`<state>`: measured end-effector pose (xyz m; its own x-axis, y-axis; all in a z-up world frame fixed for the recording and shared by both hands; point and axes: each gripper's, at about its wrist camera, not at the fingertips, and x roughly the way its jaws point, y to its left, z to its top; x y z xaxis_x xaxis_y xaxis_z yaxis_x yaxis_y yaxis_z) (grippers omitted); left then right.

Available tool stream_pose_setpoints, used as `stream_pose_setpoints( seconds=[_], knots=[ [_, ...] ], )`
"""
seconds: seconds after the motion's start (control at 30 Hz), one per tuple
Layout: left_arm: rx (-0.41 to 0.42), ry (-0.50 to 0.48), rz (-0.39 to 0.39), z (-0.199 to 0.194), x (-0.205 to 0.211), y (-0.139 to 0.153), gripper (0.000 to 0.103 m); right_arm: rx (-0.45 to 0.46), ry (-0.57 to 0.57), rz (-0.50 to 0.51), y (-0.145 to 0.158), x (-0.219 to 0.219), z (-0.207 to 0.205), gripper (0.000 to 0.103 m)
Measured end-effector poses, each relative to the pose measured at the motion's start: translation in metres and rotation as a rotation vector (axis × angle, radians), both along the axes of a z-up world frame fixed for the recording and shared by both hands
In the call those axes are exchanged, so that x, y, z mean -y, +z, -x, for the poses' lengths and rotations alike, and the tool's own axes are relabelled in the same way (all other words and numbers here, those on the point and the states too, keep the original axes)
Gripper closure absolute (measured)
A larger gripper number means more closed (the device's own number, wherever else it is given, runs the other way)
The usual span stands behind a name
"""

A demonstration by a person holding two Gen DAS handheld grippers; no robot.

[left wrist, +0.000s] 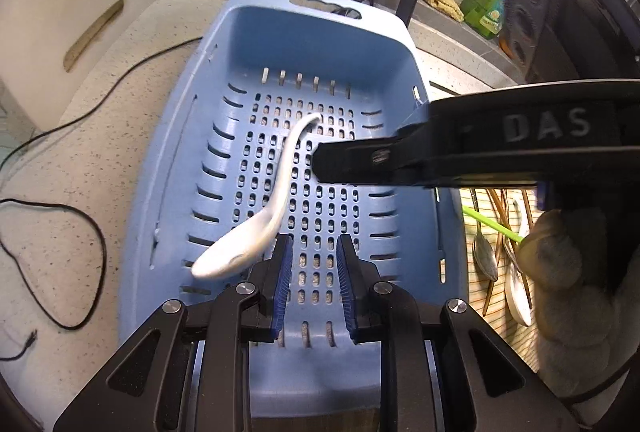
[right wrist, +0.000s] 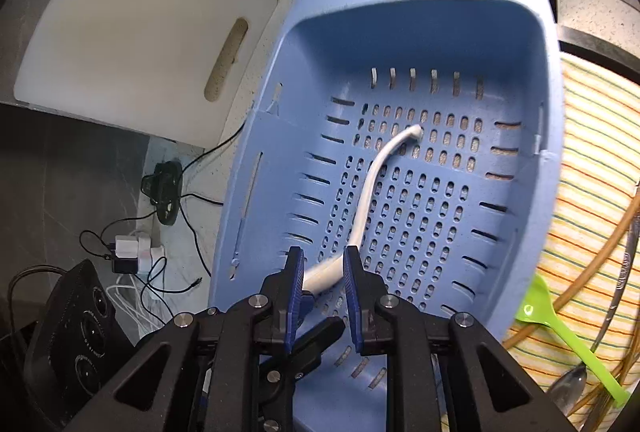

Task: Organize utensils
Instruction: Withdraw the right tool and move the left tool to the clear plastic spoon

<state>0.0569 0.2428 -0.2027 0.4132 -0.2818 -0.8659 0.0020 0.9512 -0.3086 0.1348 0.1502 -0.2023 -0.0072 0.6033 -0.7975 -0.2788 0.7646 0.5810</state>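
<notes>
Lying inside the perforated light-blue plastic basket [left wrist: 384,43], the white curved ceramic soup spoon [left wrist: 276,191] has its handle tip toward the basket's far wall and its blurred bowl toward the near left corner. The left gripper [left wrist: 311,252] hangs over the basket's near end with its 2 blue-padded jaws apart and nothing between them; the spoon's bowl sits just left of the left finger. The right gripper [right wrist: 319,264] is also spread, the spoon's lower part showing between its jaws, though contact cannot be told.

Only the left wrist view shows the right gripper's black body marked "DAS", reaching over the basket from its right side, held by a gloved hand [left wrist: 568,272]. To the basket's right, a striped cloth [right wrist: 592,135] carries a lime-green plastic spoon [right wrist: 568,348]; the left view adds metal spoons [left wrist: 486,256] there. A white plastic cutting board [right wrist: 136,31] stands left of the basket.
</notes>
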Motion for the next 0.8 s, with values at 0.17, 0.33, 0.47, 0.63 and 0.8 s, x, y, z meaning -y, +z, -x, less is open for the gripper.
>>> stream_pose_setpoints(
  seconds=[0.17, 0.33, 0.47, 0.63, 0.8],
  knots=[
    [0.034, 0.010, -0.022, 0.009, 0.002, 0.016, 0.083, 0.056, -0.009, -0.037, 0.024, 0.026, 0.006, 0.080],
    [0.071, 0.005, -0.037, 0.022, 0.013, 0.036, 0.083, 0.112, -0.039, -0.061, 0.047, 0.069, 0.015, 0.074],
    [0.099, -0.010, -0.048, 0.029, 0.032, 0.048, 0.081, 0.178, -0.076, -0.053, 0.062, 0.117, 0.025, 0.069],
    [0.120, -0.052, -0.053, 0.035, 0.064, 0.062, 0.081, 0.250, -0.134, -0.048, 0.073, 0.186, 0.039, 0.068],
    [0.127, -0.129, -0.068, 0.033, 0.105, 0.068, 0.081, 0.300, -0.227, -0.025, 0.066, 0.264, 0.054, 0.064]
  ],
)
